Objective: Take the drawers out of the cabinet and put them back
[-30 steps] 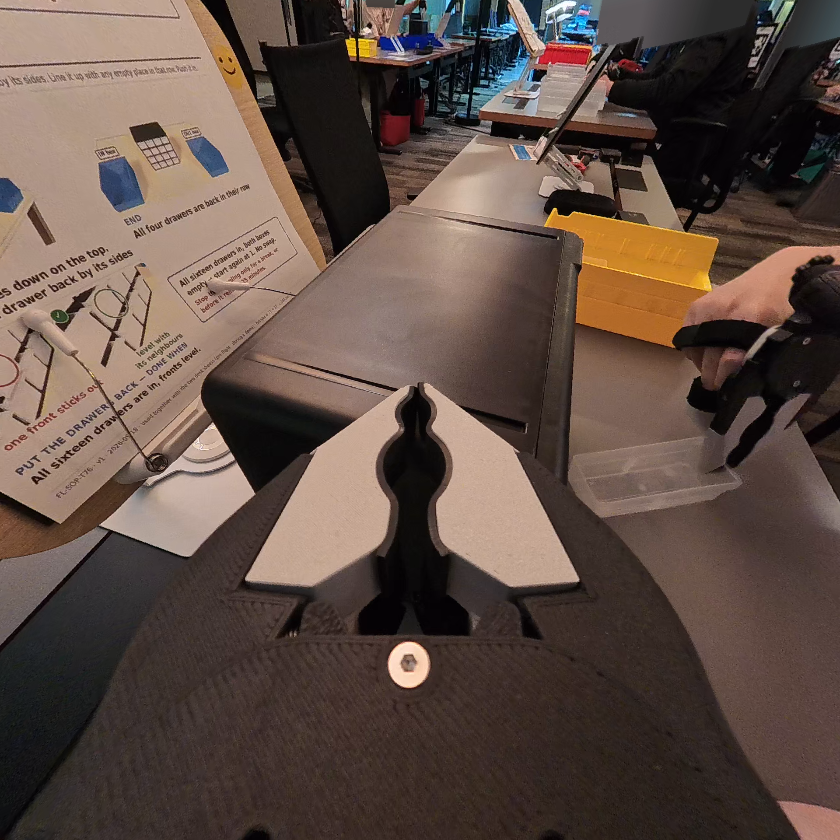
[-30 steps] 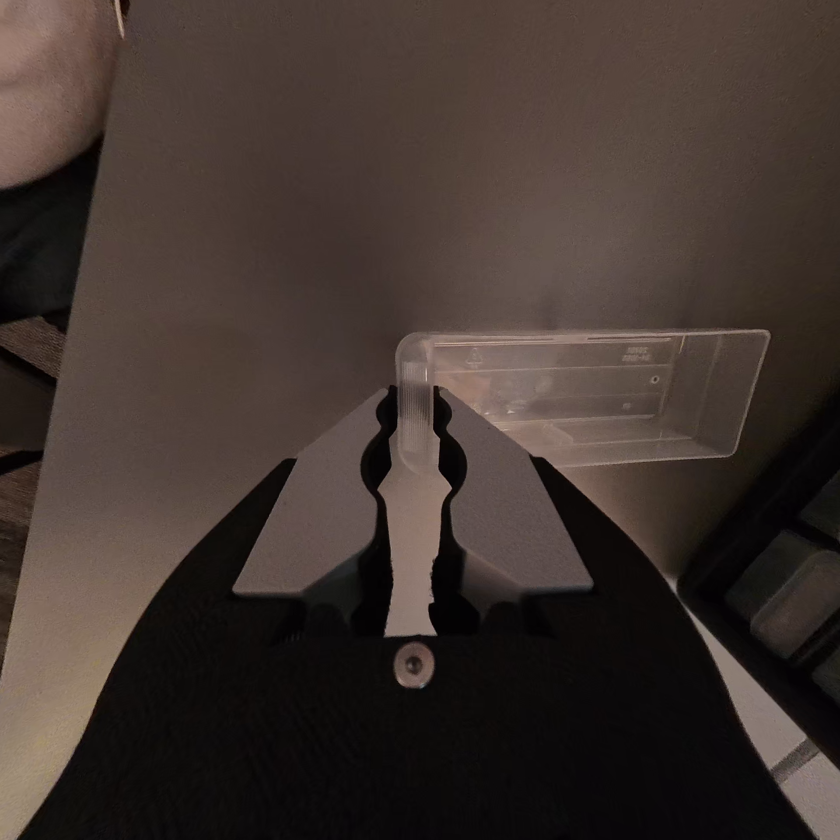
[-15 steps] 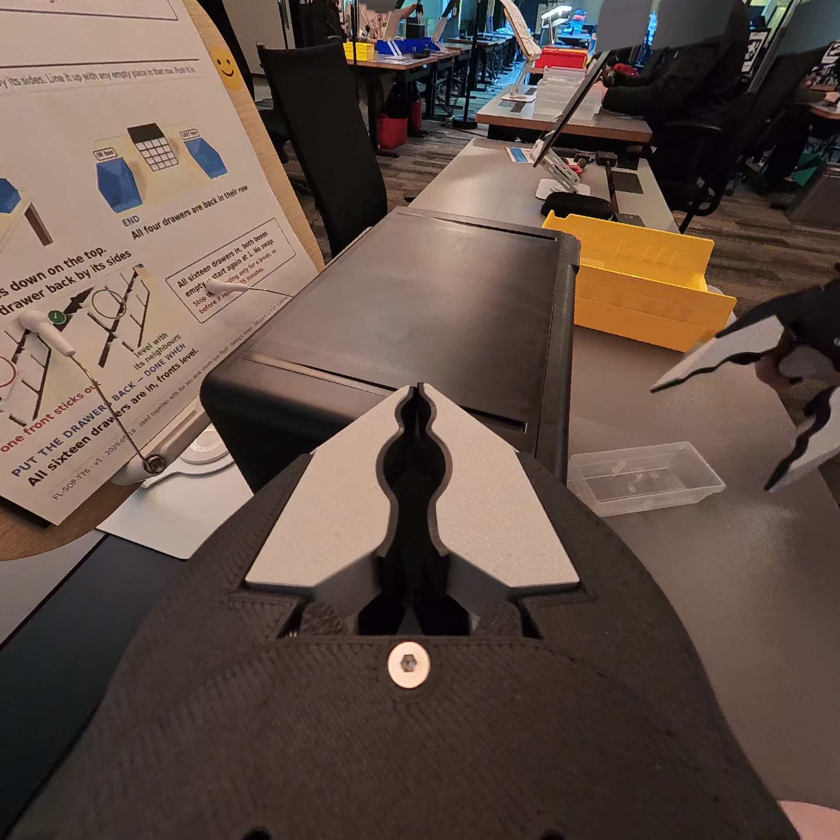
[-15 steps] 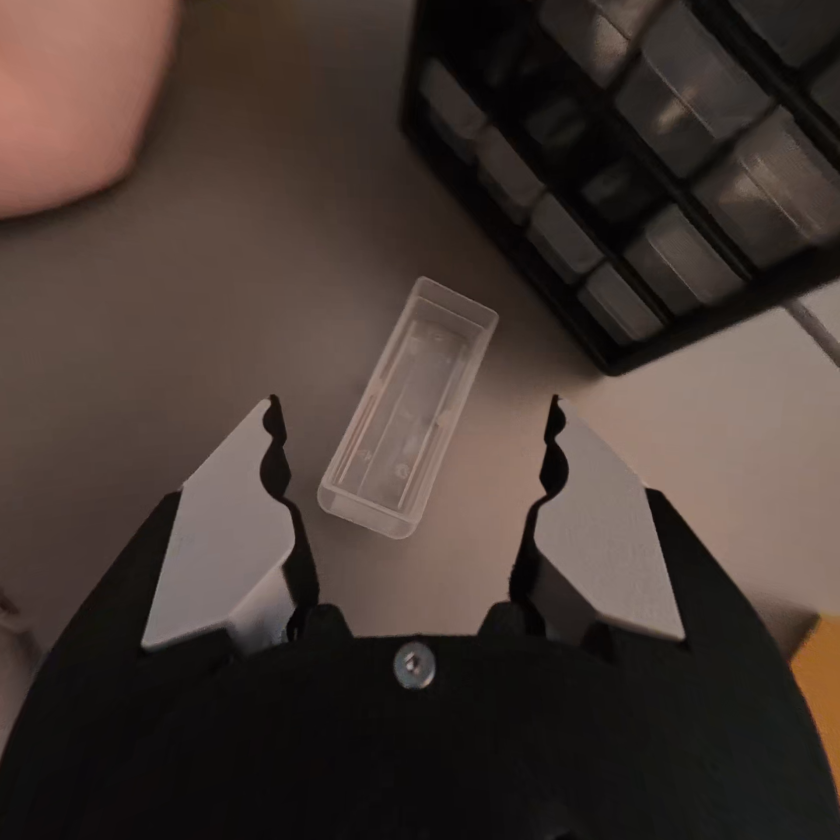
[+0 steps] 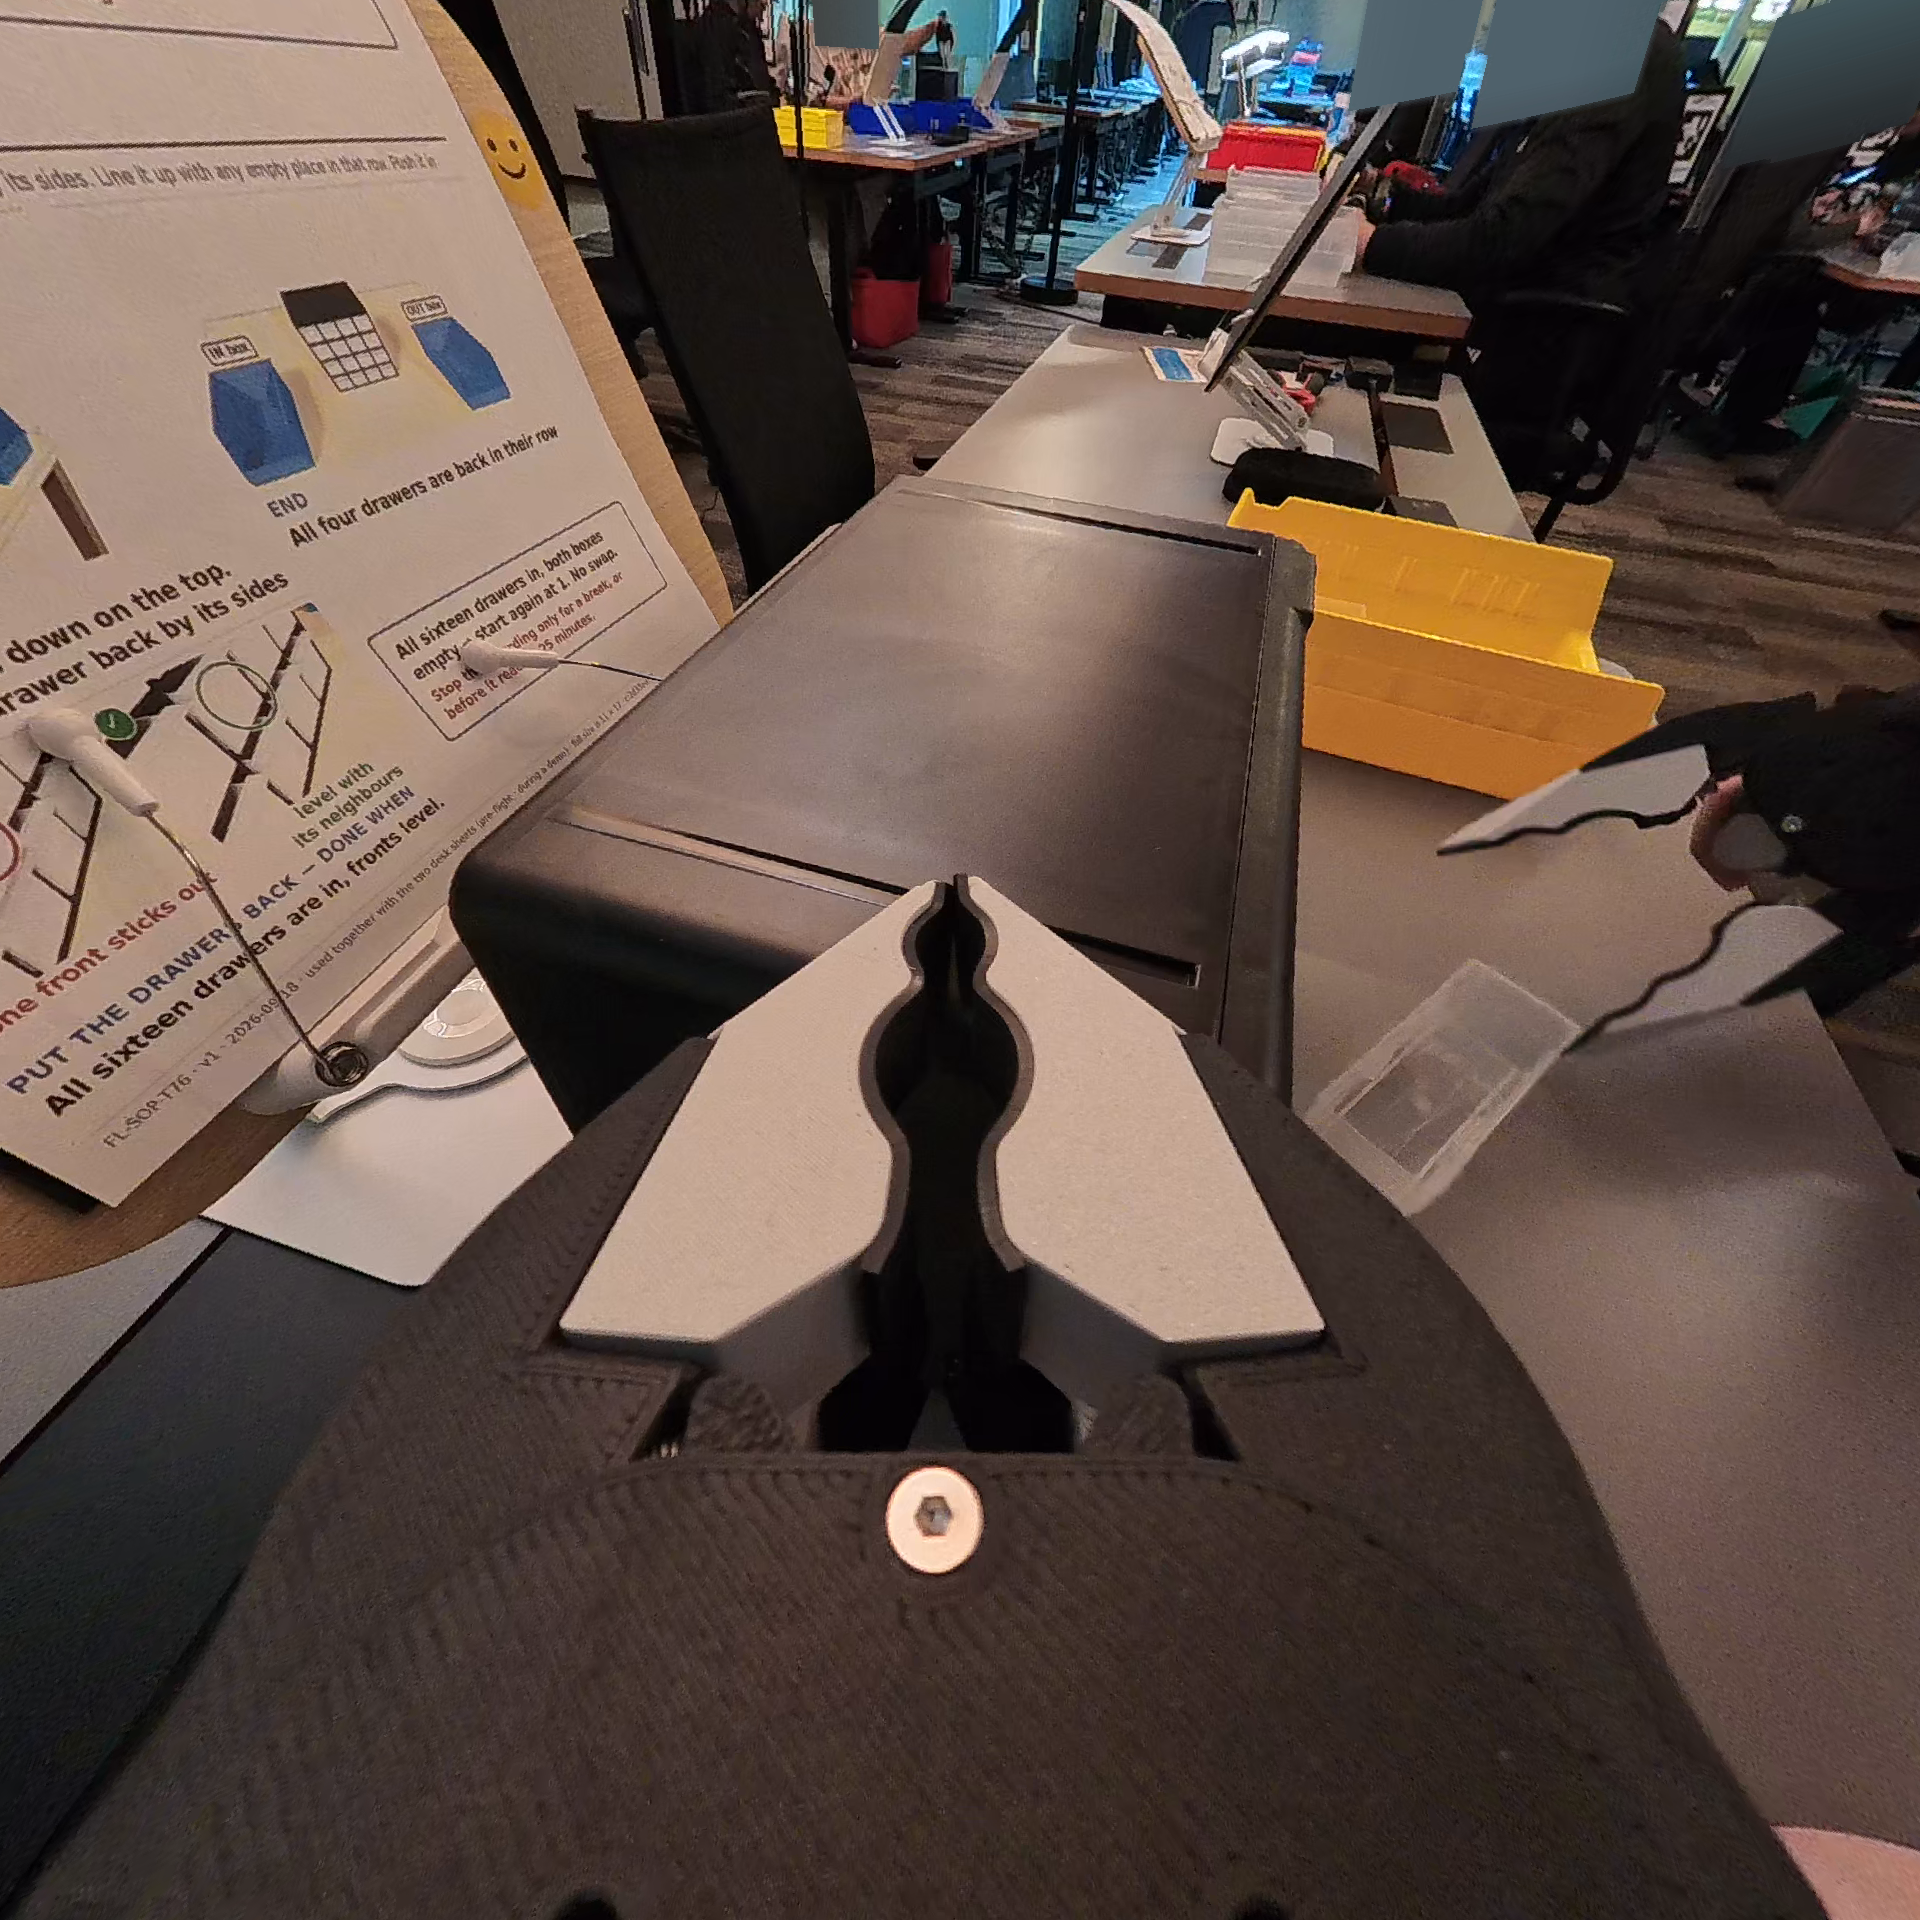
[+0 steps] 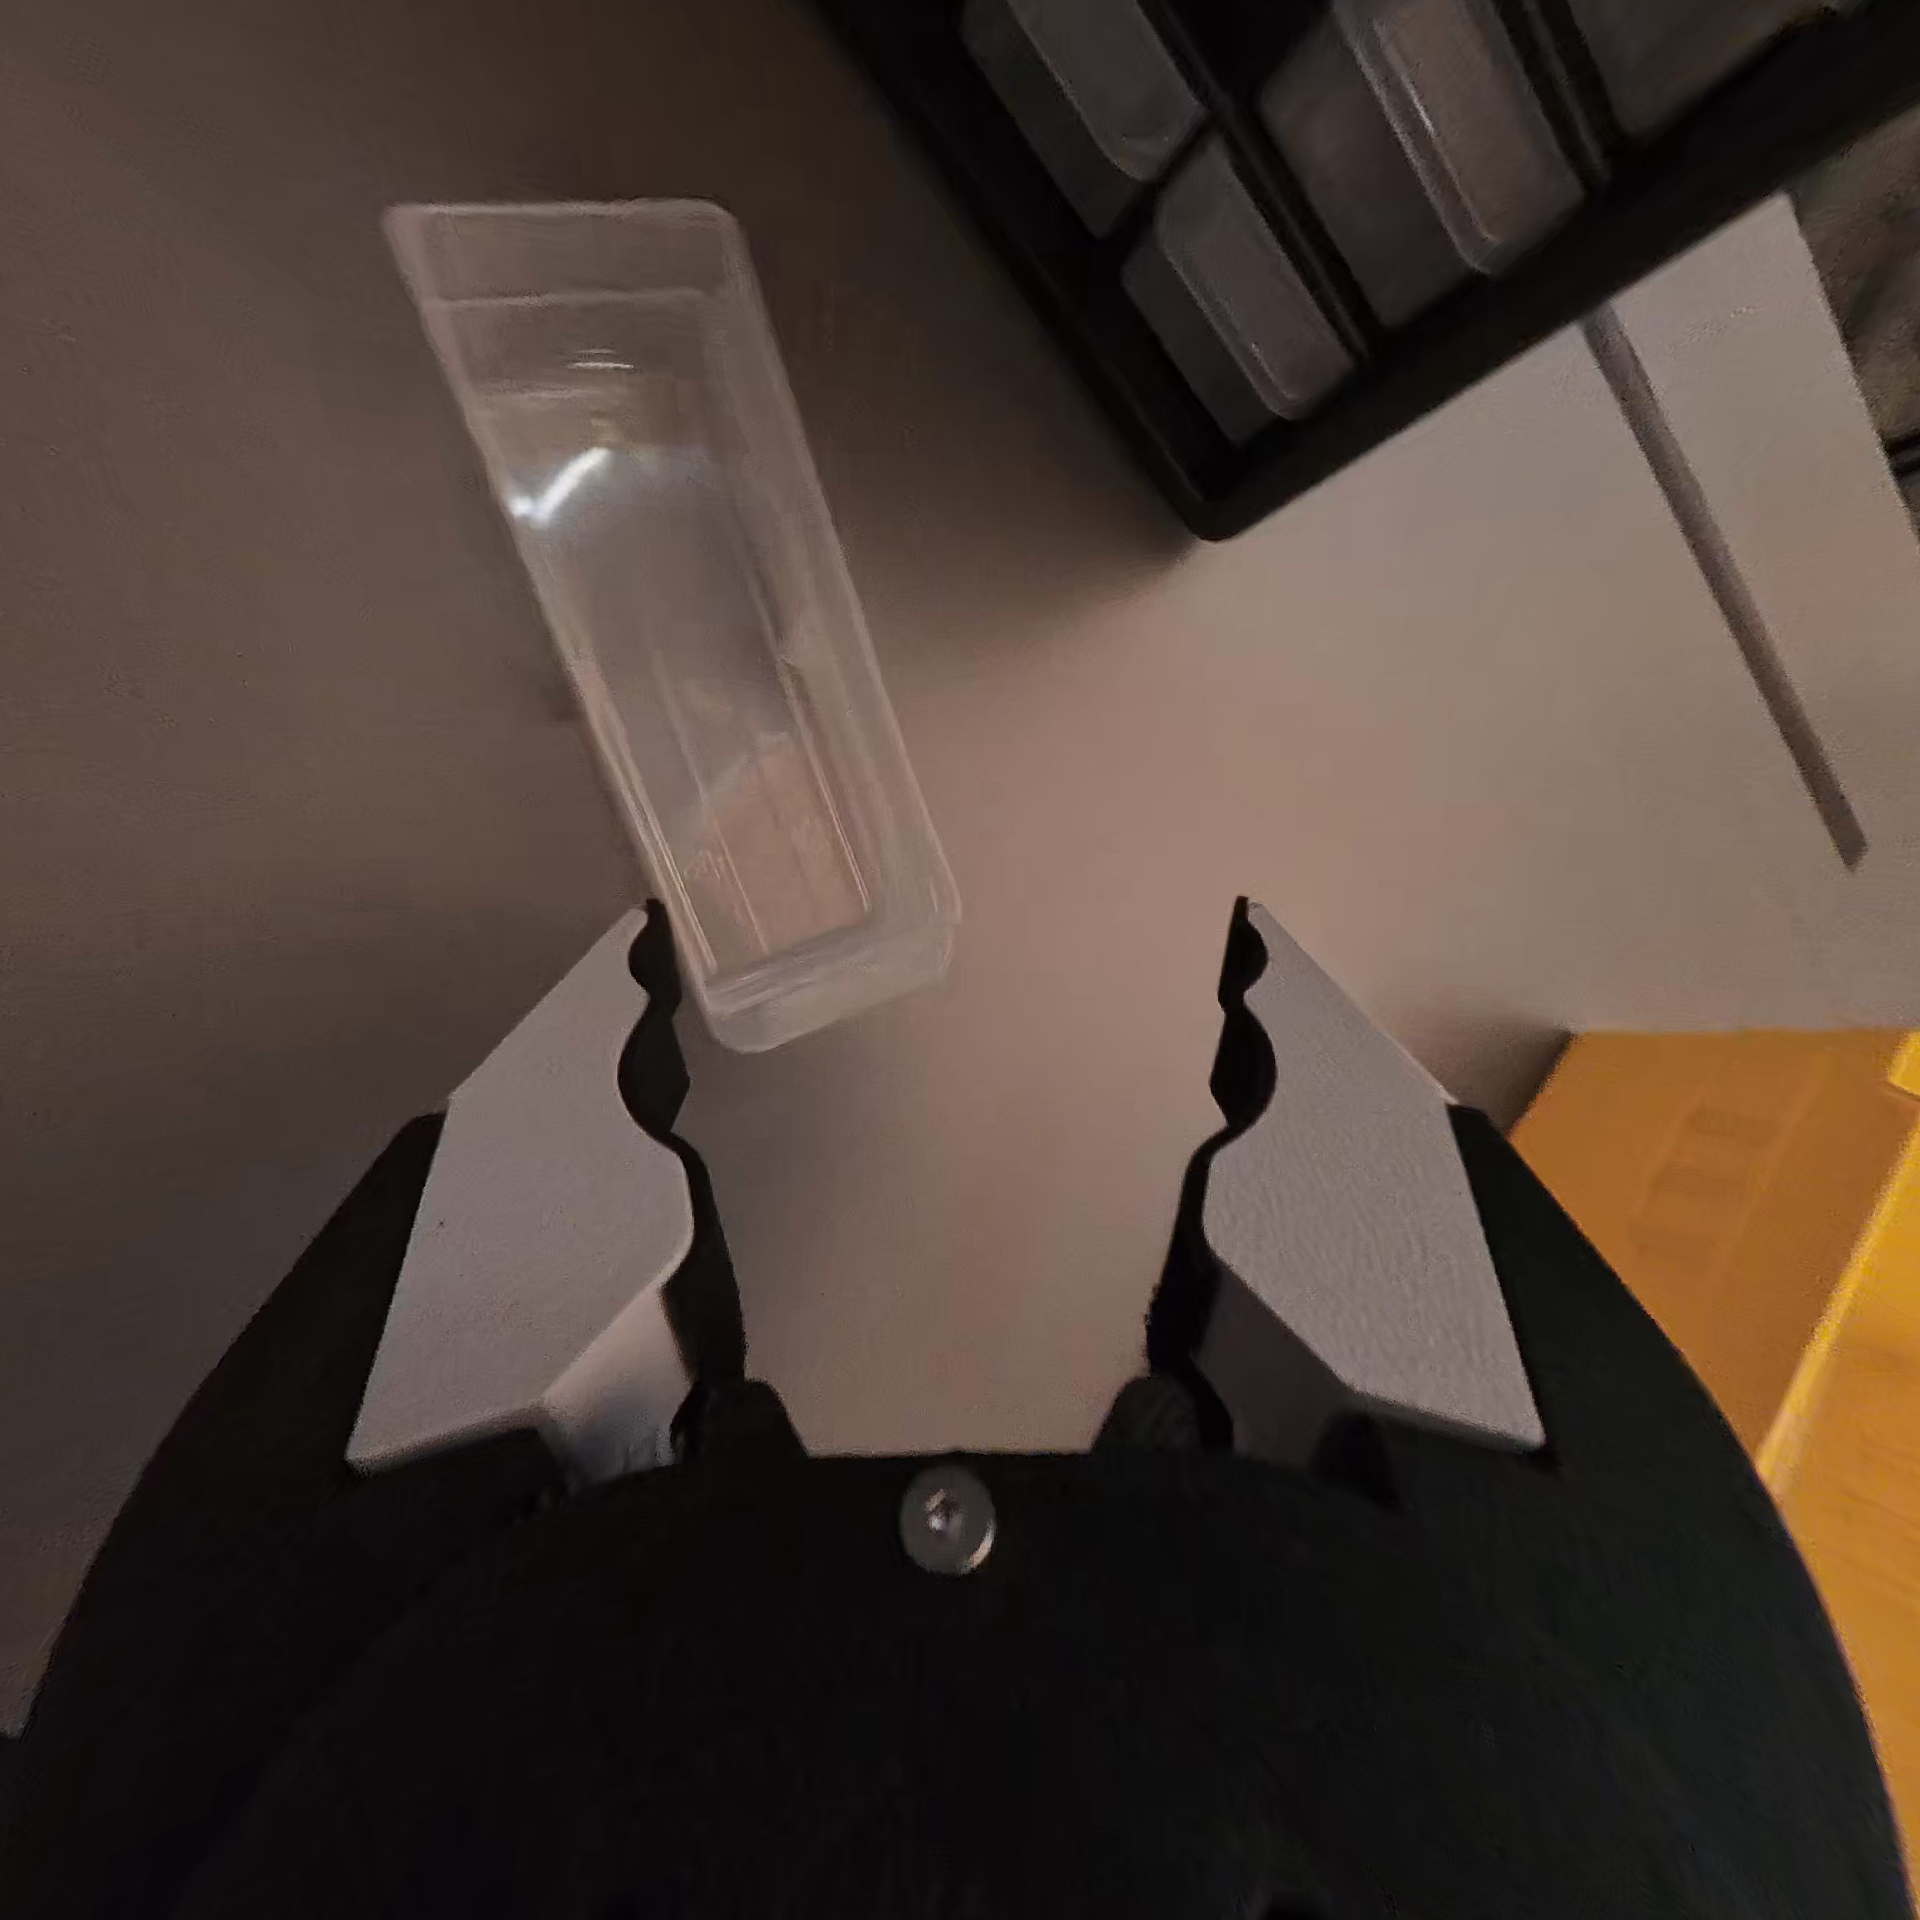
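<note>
Clear drawer (image 6: 665, 613) lying on table (image 6: 1091, 831), at 7 o'clock from cabinet (image 6: 1382, 312). Right gripper (image 6: 940, 935) hovering spread; left gripper (image 5: 956, 894) pressed together, empty. Drawer likely light, stiff, slick: pinching long side walls advisable.

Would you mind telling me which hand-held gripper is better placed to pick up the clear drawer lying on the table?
The right hand-held gripper, probably. It is open, right over the clear drawer, whose near end sits by its fingertips. The left hand-held gripper is shut and faces the black cabinet, with the drawer off to its side.
</note>
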